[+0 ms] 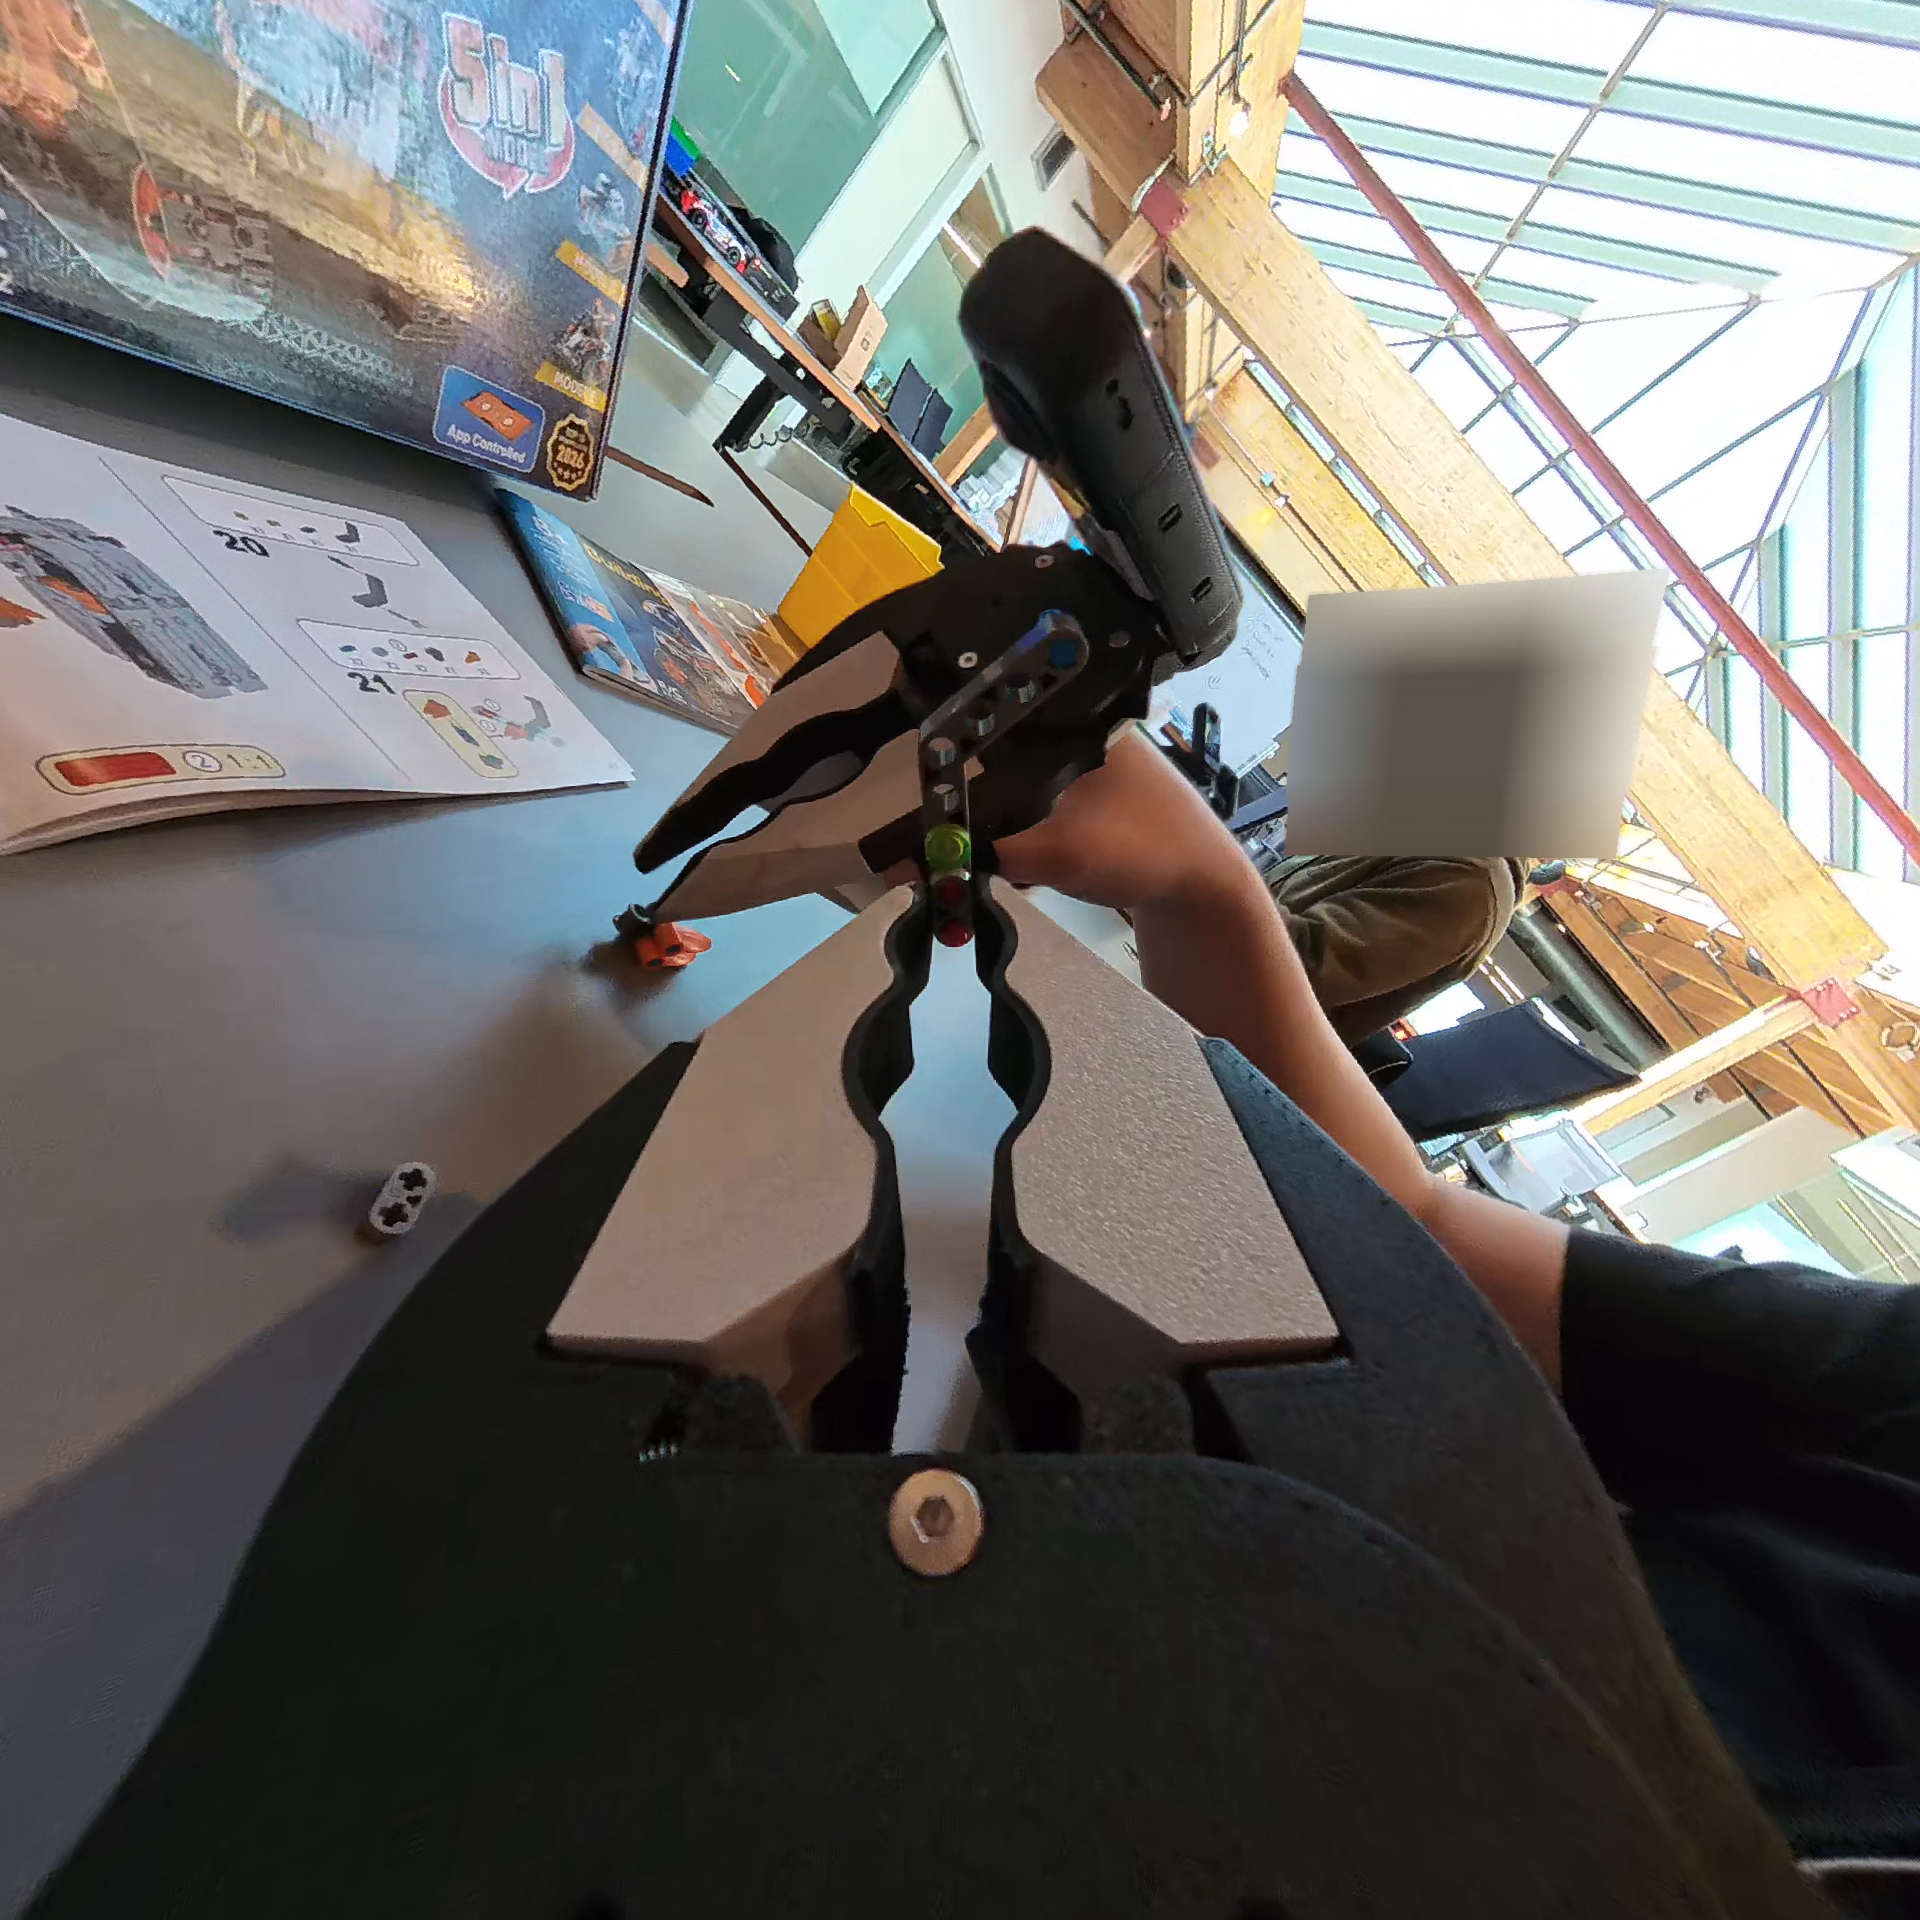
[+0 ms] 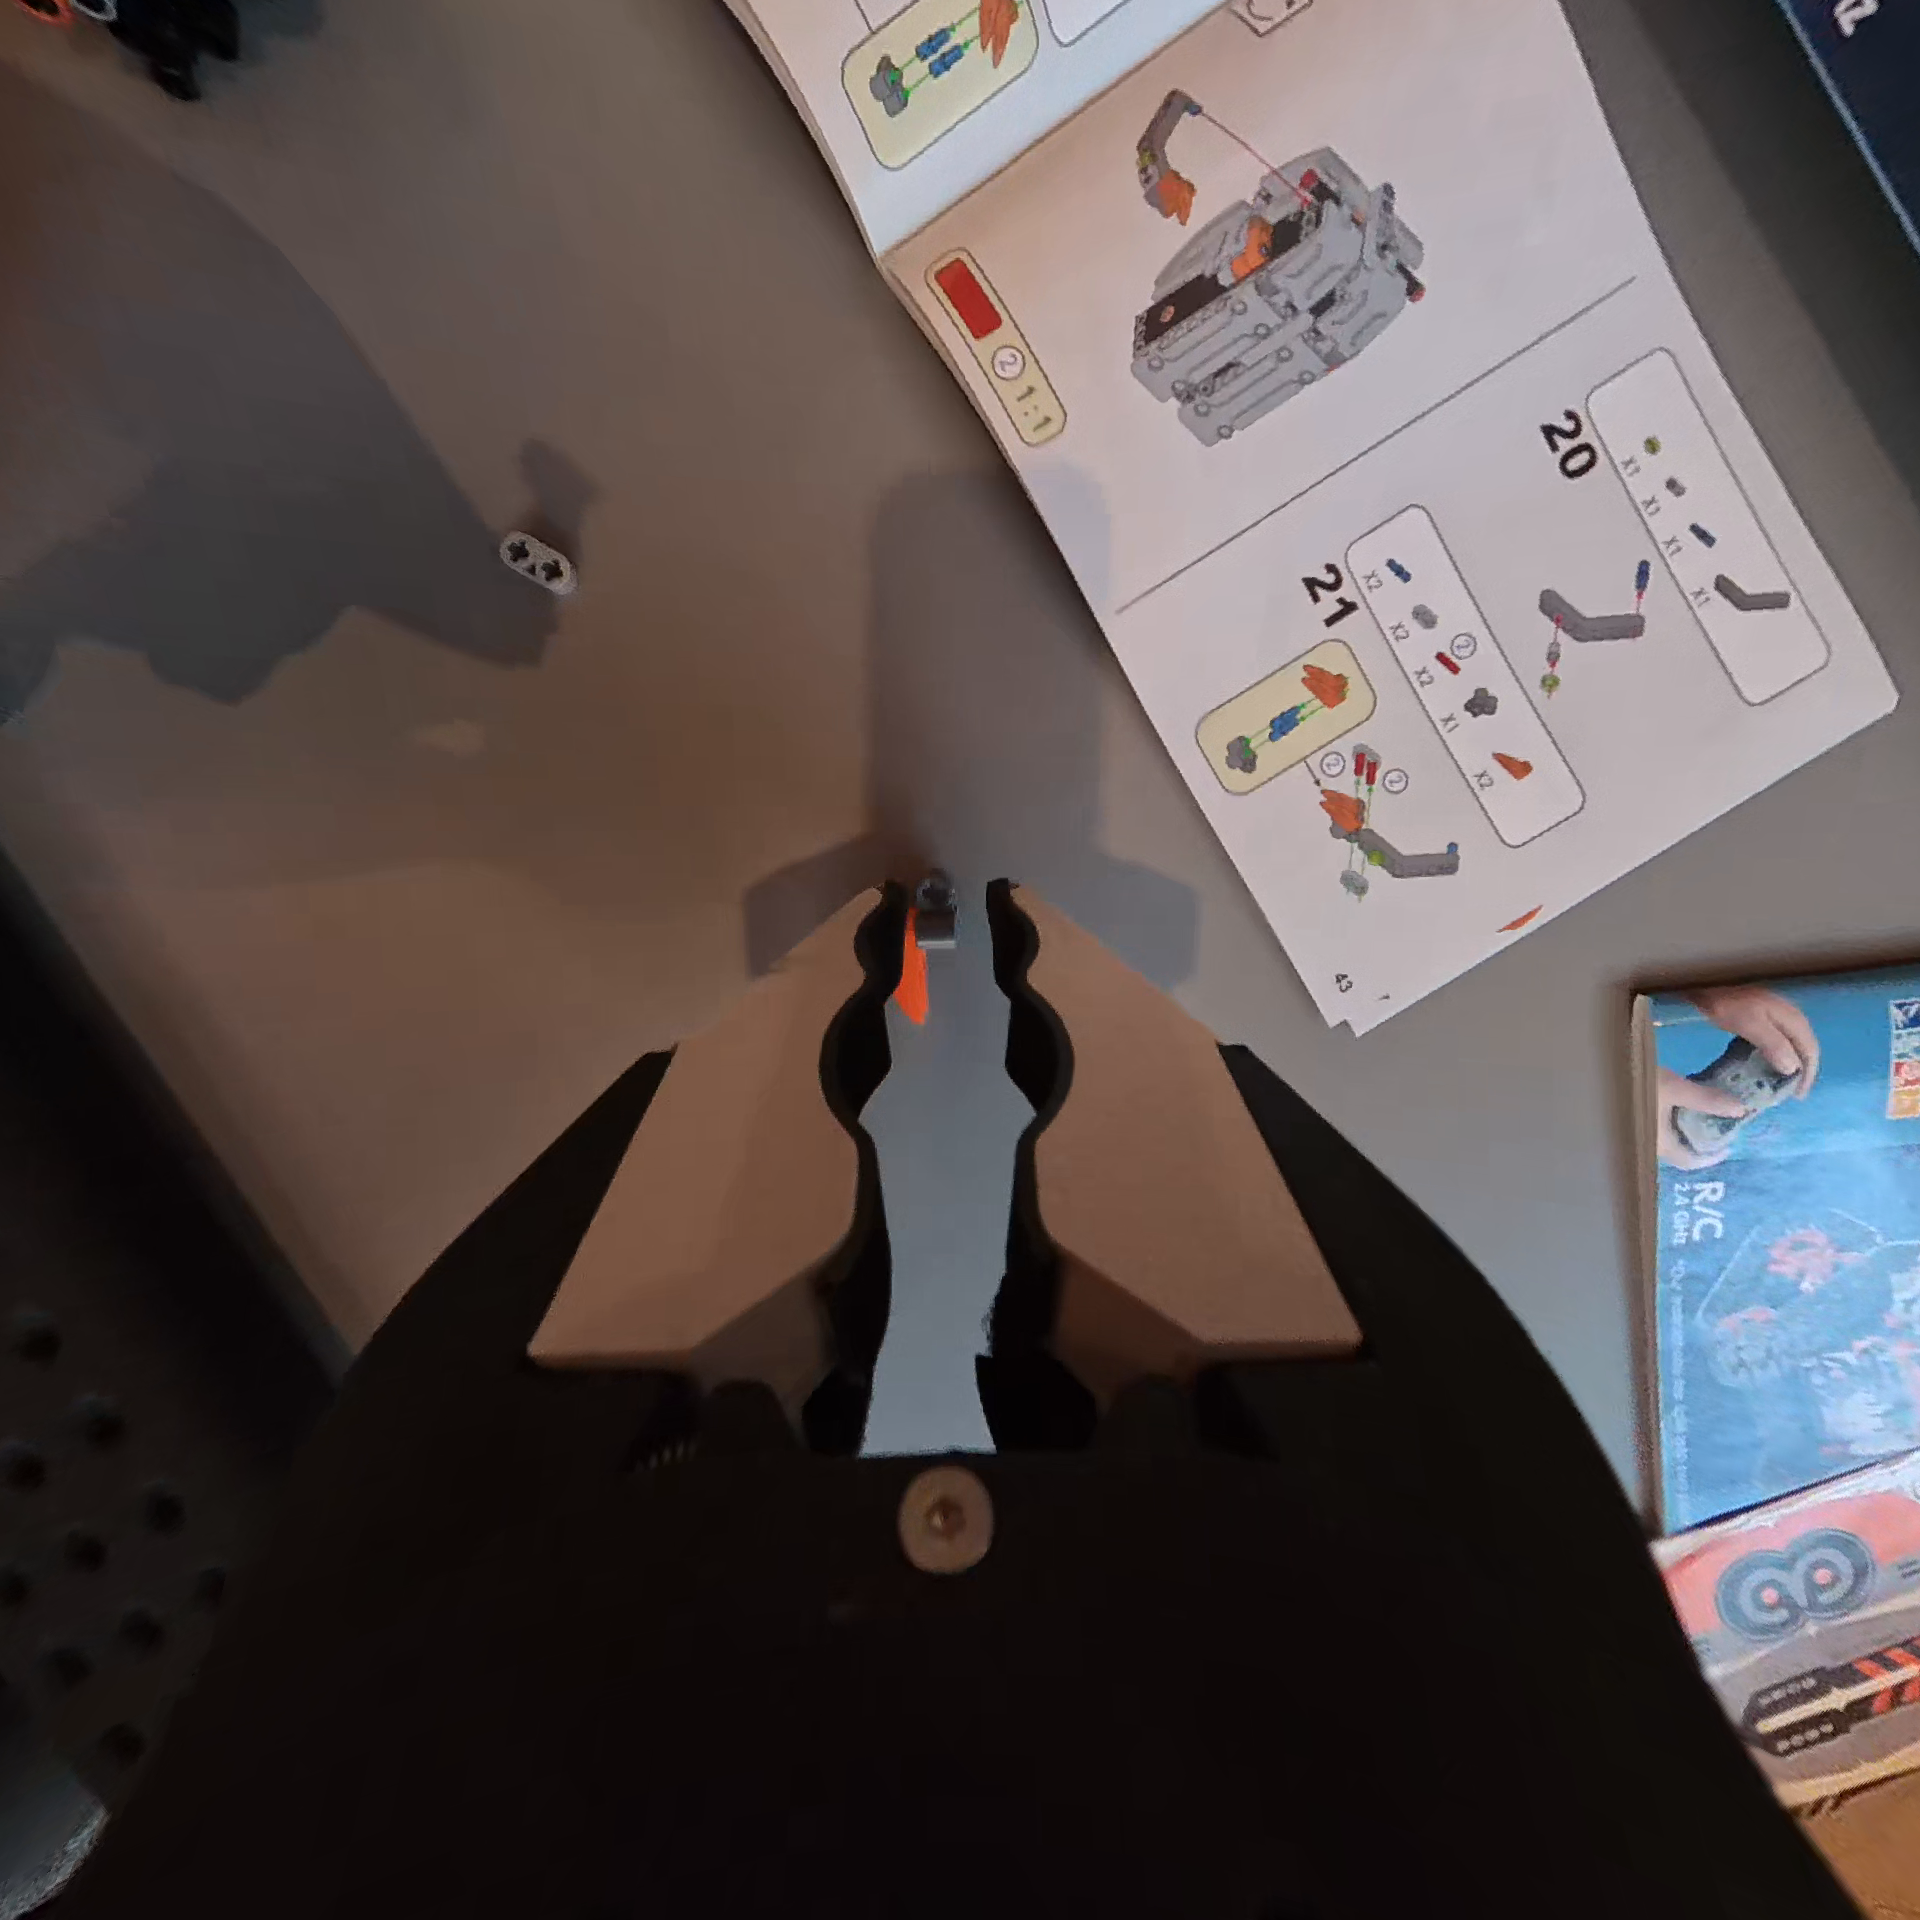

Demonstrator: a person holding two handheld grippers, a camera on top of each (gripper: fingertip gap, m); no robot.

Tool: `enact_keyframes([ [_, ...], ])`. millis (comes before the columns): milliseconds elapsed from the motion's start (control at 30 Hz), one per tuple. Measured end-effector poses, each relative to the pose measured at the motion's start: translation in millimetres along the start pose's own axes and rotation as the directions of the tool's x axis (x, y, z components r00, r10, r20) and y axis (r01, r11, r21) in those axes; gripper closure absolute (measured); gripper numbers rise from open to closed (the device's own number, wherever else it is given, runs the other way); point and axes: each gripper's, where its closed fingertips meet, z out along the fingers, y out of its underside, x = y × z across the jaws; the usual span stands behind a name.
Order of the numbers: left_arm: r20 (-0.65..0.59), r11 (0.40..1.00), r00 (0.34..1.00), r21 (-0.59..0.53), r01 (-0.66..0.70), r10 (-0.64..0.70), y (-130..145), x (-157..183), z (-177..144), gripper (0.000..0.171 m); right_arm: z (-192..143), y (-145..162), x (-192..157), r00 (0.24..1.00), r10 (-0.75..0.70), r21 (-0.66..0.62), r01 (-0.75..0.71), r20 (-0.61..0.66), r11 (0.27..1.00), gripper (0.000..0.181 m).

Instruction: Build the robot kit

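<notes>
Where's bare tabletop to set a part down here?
Free: the grey table between the small grey connector and the open instruction booklet. Crowded: around the right gripper, over the orange-and-grey piece, and the right side with the booklet and the flat blue box.

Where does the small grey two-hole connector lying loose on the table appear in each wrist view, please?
Left wrist view: the grey connector lies alone on the table at lower left, left of the left gripper.
Right wrist view: the grey connector lies at upper left, ahead and left of the right gripper.
Shared landmark: the open instruction booklet.
</notes>
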Motion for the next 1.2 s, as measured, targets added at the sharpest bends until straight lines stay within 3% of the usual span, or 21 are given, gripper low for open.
enact_keyframes([
  [167, -0.011, 1.0, 1.0, 0.008, -0.029, 0.029, -2.1, 6.7, 0.2, 0.166, -6.1, 4.3, 1.1, 0.999, 0.036, 0.038, -0.036, 0.003, 0.999, 0.166],
  [300, -0.05, 0.996, 0.997, 0.063, -0.055, 0.058, -24.0, 25.6, 1.5, 0.166, -11.3, 0.3, 2.5, 0.998, 0.06, 0.097, -0.06, -0.003, 0.993, 0.168],
  [433, -0.133, 0.991, 0.984, 0.071, -0.113, 0.122, -62.6, 73.1, 14.2, 0.166, -9.1, -1.8, -4.1, 0.997, 0.073, 0.163, -0.076, 0.028, 0.984, 0.169],
  [600, -0.21, 0.968, 0.945, 0.046, -0.248, 0.252, -130.8, 134.5, 38.1, 0.167, -17.8, 6.5, 2.0, 0.997, 0.068, 0.1, -0.065, -0.025, 0.993, 0.17],
  [700, -0.233, 0.951, 0.922, 0.099, -0.293, 0.308, -176.4, 158.8, 42.6, 0.166, -34.1, 5.4, 5.3, 0.996, 0.073, 0.058, -0.071, -0.047, 0.996, 0.171],
  [767, -0.215, 0.944, 0.92, 0.109, -0.311, 0.328, -194.3, 160.9, 38.7, 0.166, -40.1, 0.8, 7.8, 0.995, 0.072, 0.053, -0.069, -0.065, 0.996, 0.171],
  [967, -0.176, 0.945, 0.932, 0.144, -0.294, 0.316, -212.5, 137.2, 9.3, 0.166, -28.3, -11.9, -1.6, 1.0, 0.001, 0.023, 0.0, -0.025, 1.0, 0.169],
  [1200, -0.173, 0.956, 0.947, 0.162, -0.243, 0.27, -224.3, 120.8, -11.8, 0.166, -0.3, 3.3, 0.1, 0.994, -0.105, -0.107, 0.101, -0.032, 0.989, 0.165],
])
